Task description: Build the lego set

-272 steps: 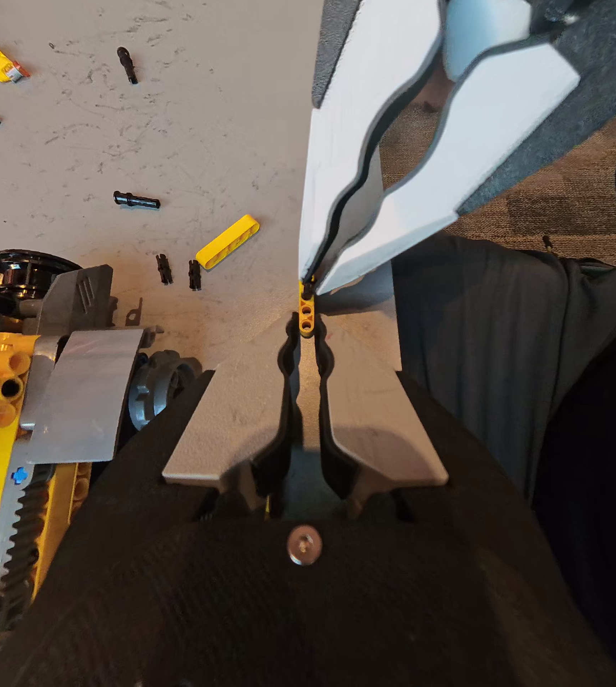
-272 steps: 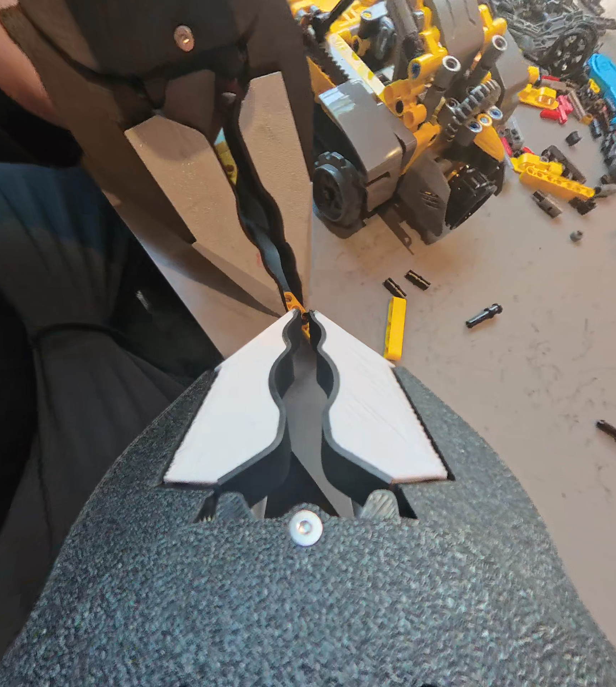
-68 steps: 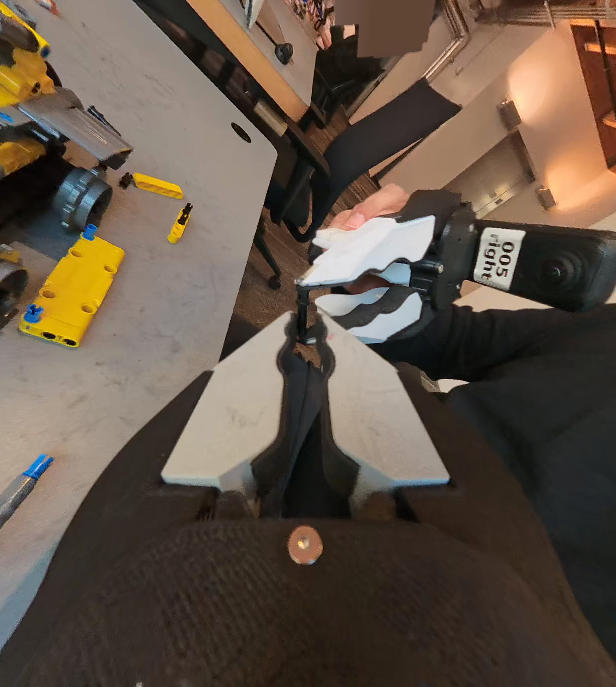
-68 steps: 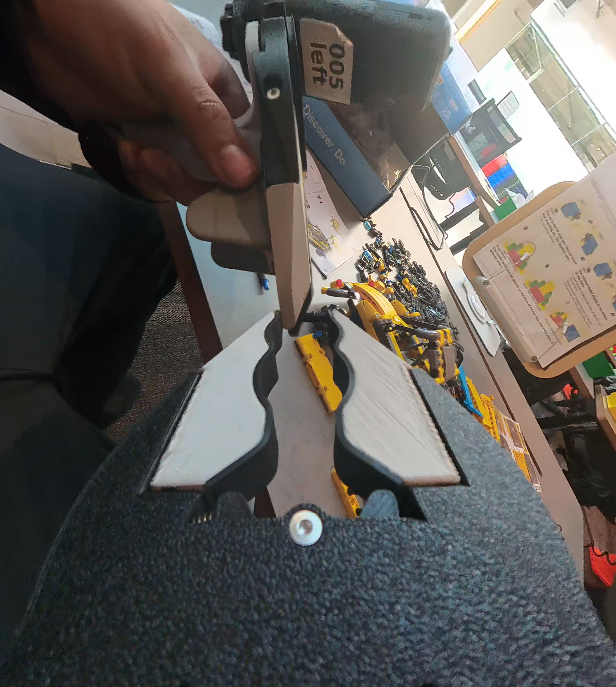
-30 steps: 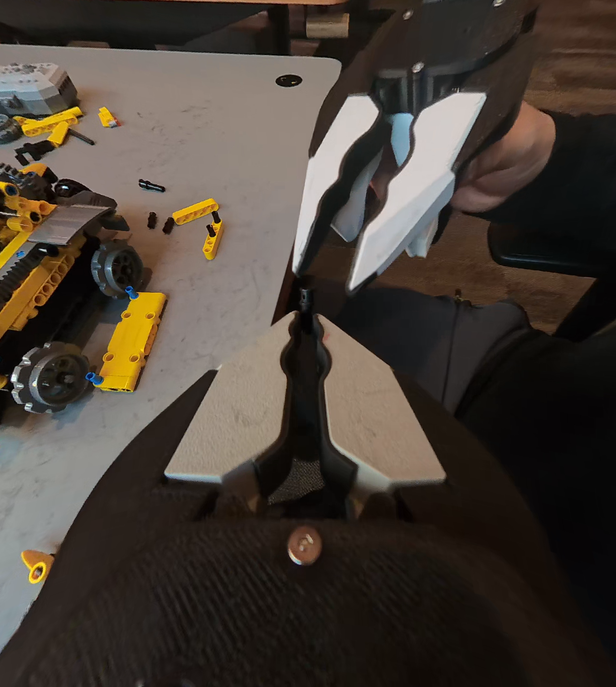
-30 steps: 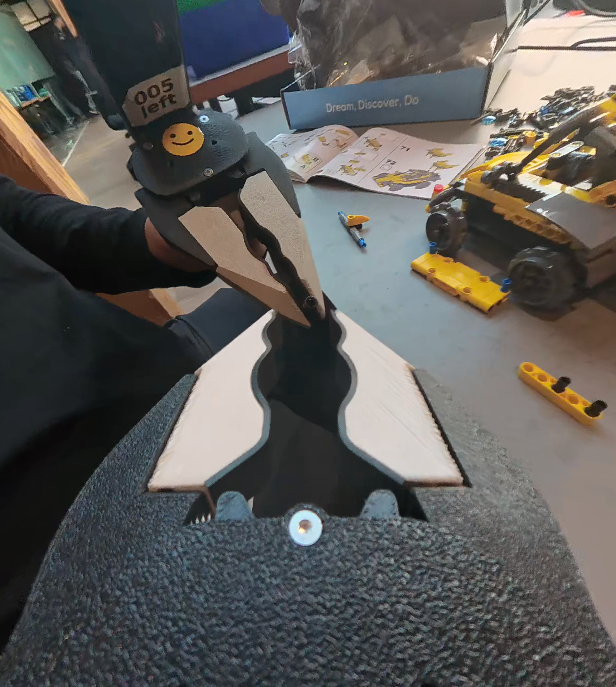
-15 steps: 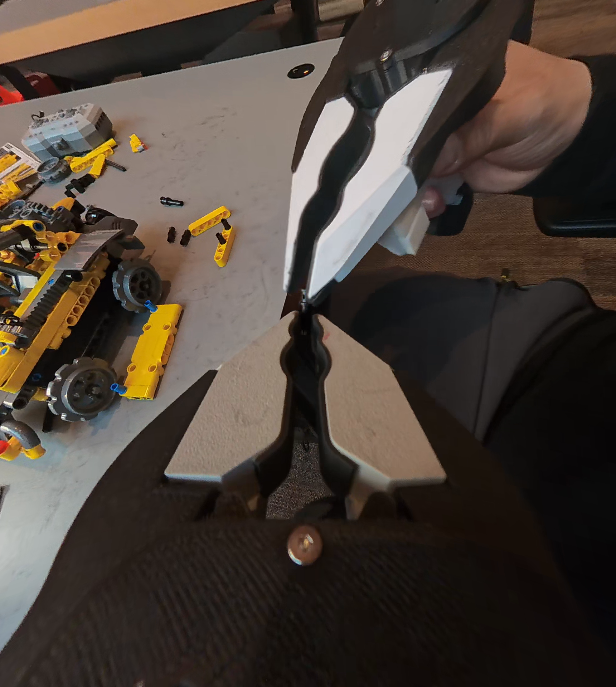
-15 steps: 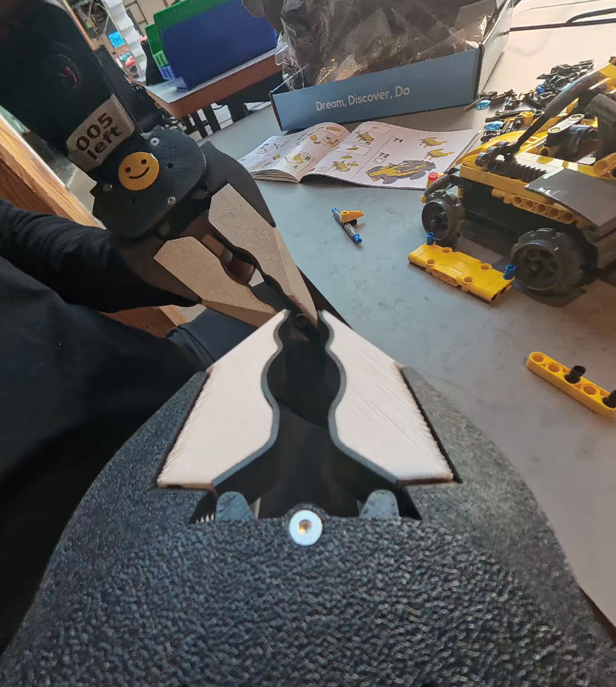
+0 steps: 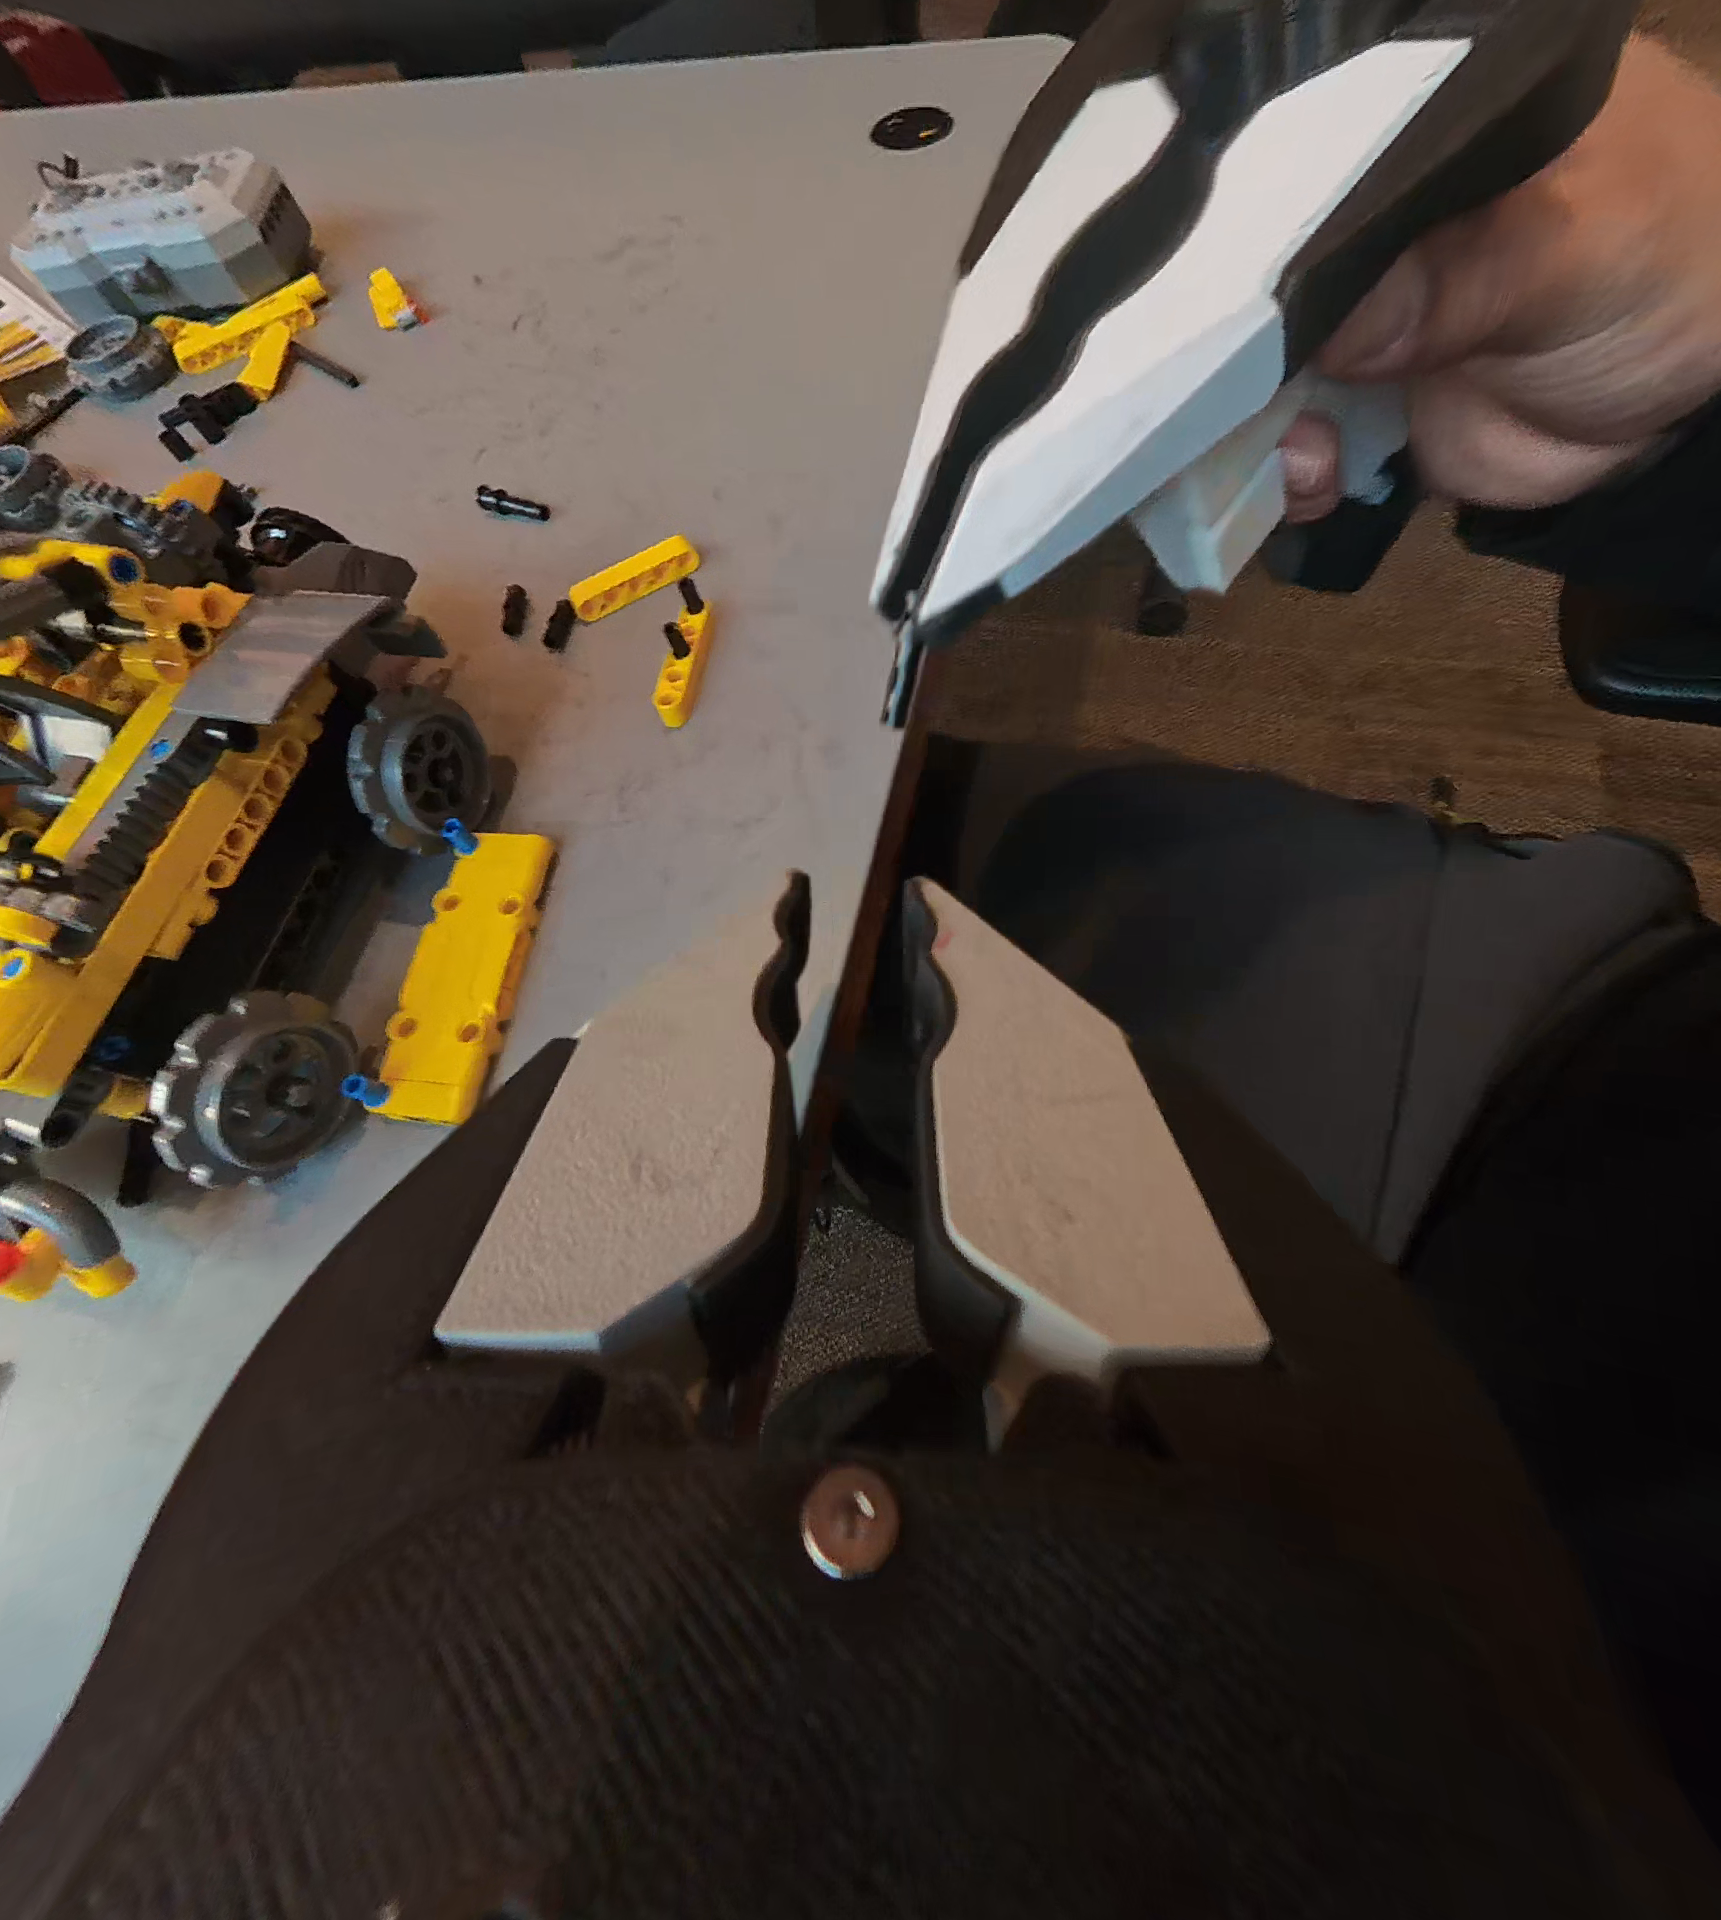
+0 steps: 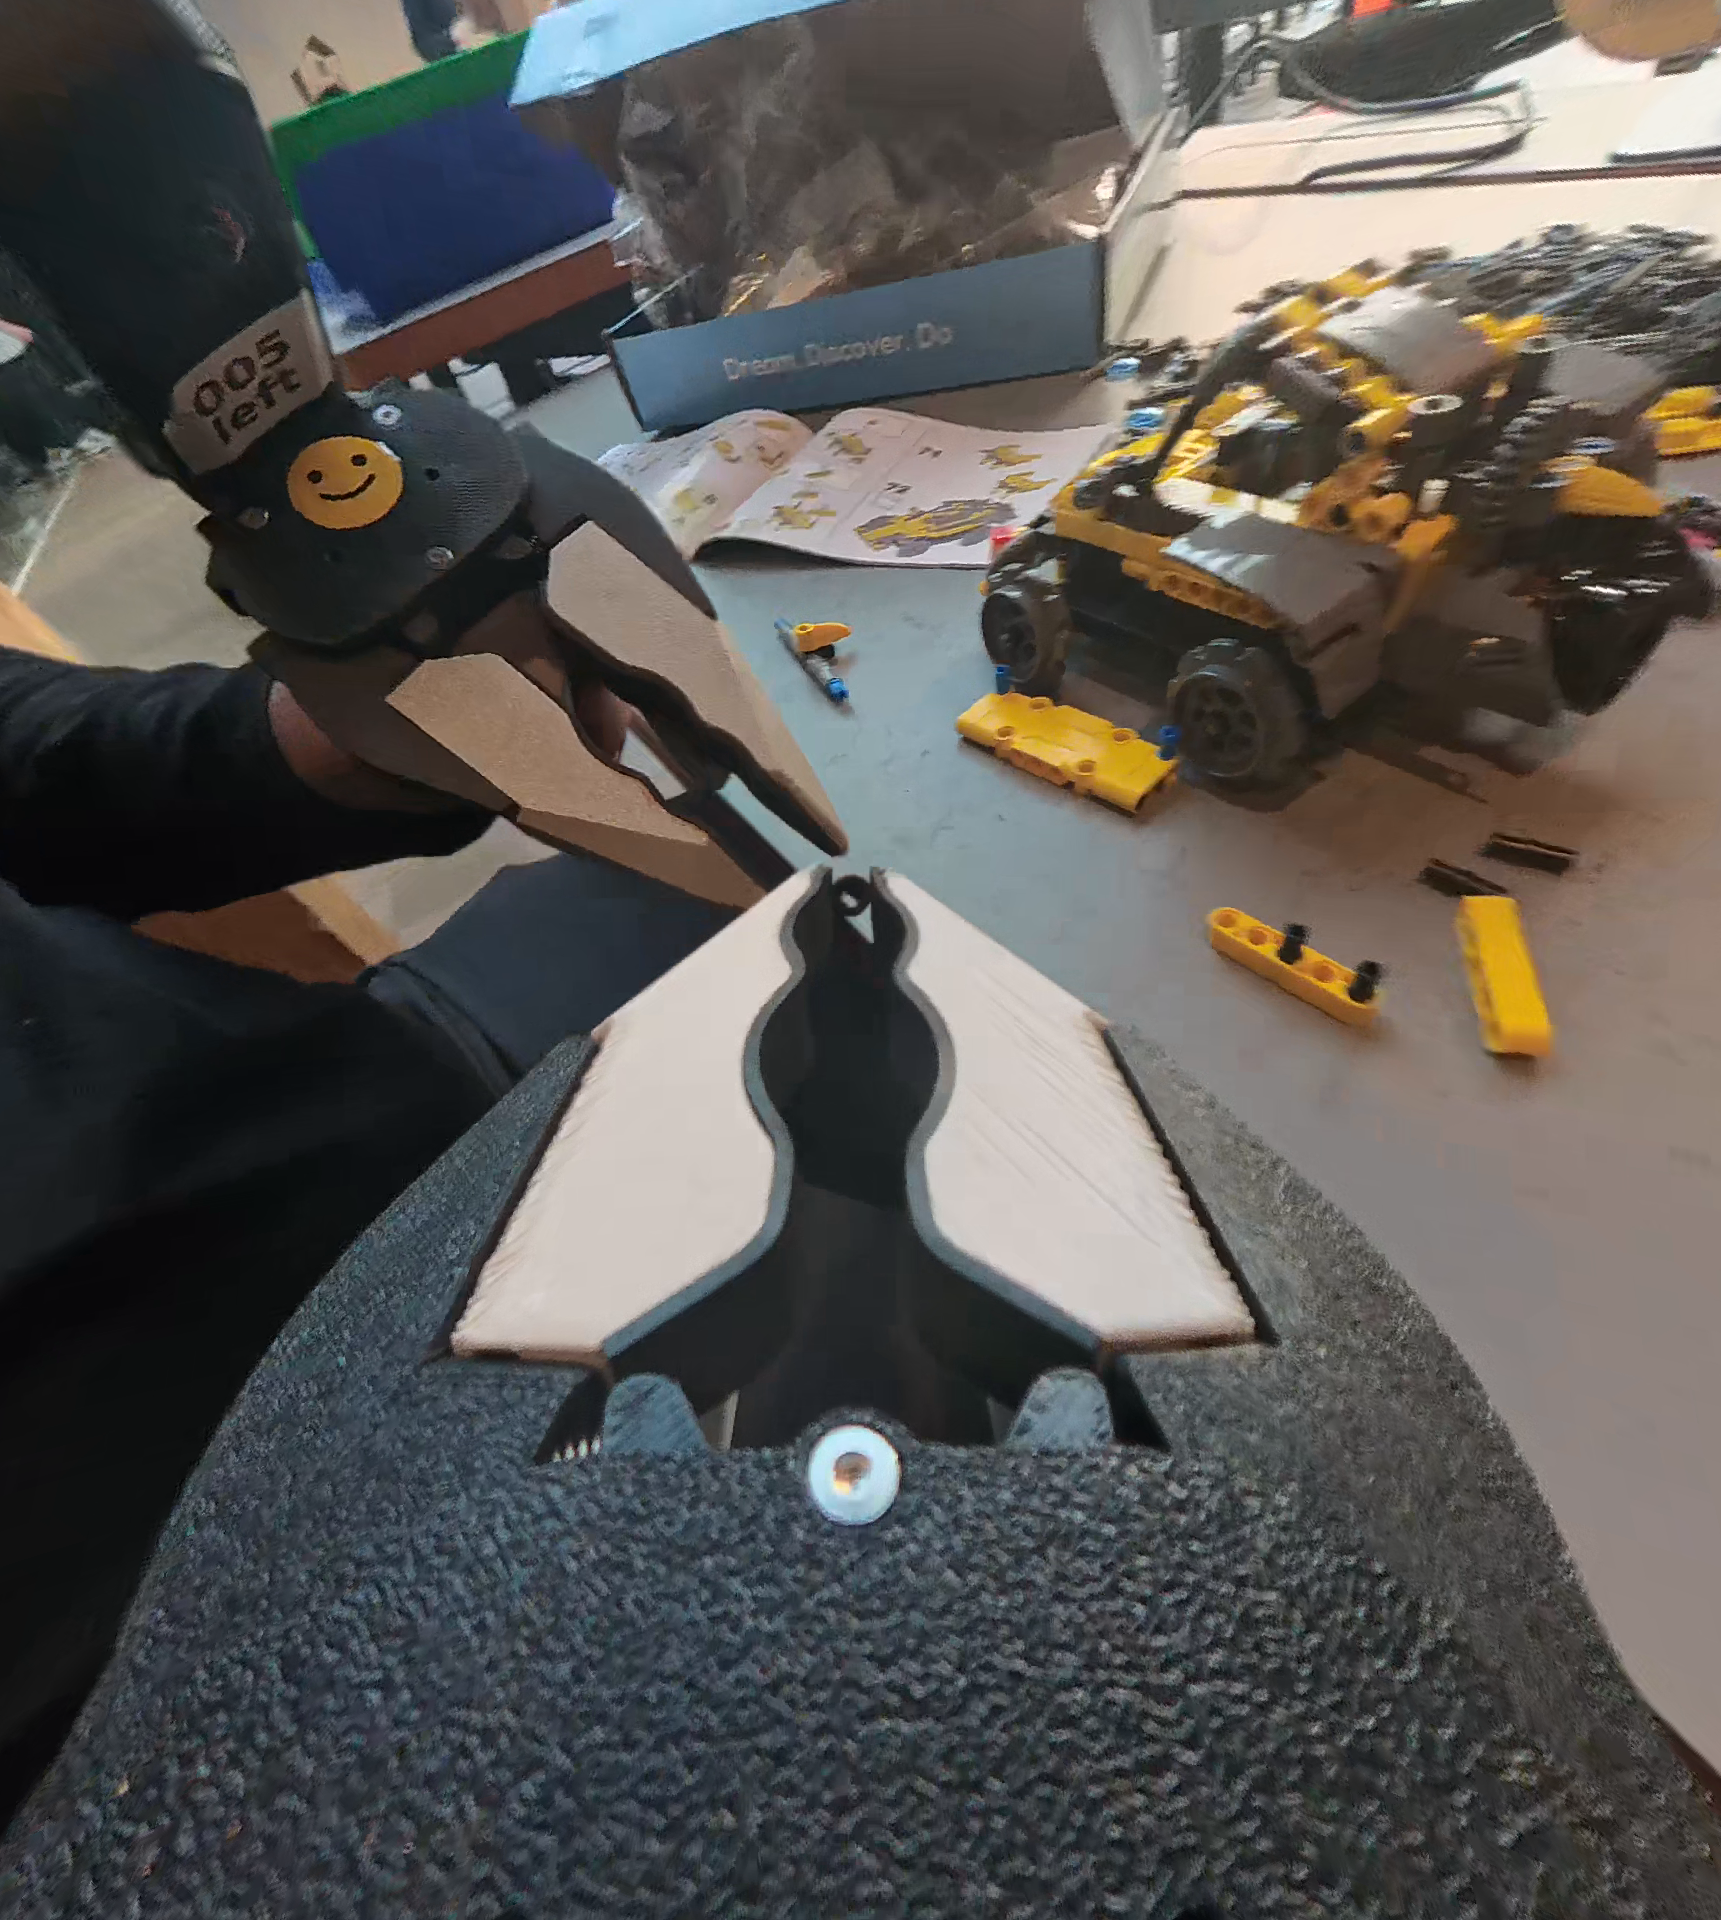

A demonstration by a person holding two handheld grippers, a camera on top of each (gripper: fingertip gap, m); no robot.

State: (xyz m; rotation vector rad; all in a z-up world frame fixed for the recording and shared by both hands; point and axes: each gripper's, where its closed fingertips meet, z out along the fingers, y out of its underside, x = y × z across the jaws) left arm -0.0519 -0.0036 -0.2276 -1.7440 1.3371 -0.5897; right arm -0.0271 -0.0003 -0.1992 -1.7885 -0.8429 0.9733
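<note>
My right gripper (image 10: 851, 881) is shut on a small black pin (image 10: 850, 900), held by its tips above the table's near edge. In the left wrist view the right gripper (image 9: 906, 613) shows at the upper right, in a person's hand, with the black pin (image 9: 900, 670) sticking out below its tips. My left gripper (image 9: 854, 891) is open and empty, its jaws apart over the table edge (image 9: 892, 800). In the right wrist view the left gripper (image 10: 799, 862) sits just left of the pin, not touching it.
A yellow and grey brick vehicle (image 9: 160, 790) (image 10: 1334, 582) stands on the grey table, with a yellow panel (image 9: 466, 977) beside its wheels. Two yellow beams (image 9: 684, 655) (image 9: 632, 577) and loose black pins (image 9: 513, 504) lie nearby. An open booklet (image 10: 835, 488) and a box (image 10: 866, 343) lie beyond. My right fingertips sit around 4 centimetres from my left ones.
Half a second ago both grippers met at the black pin. Now my left gripper has opened and let go, and the right gripper has drawn away with the pin.
</note>
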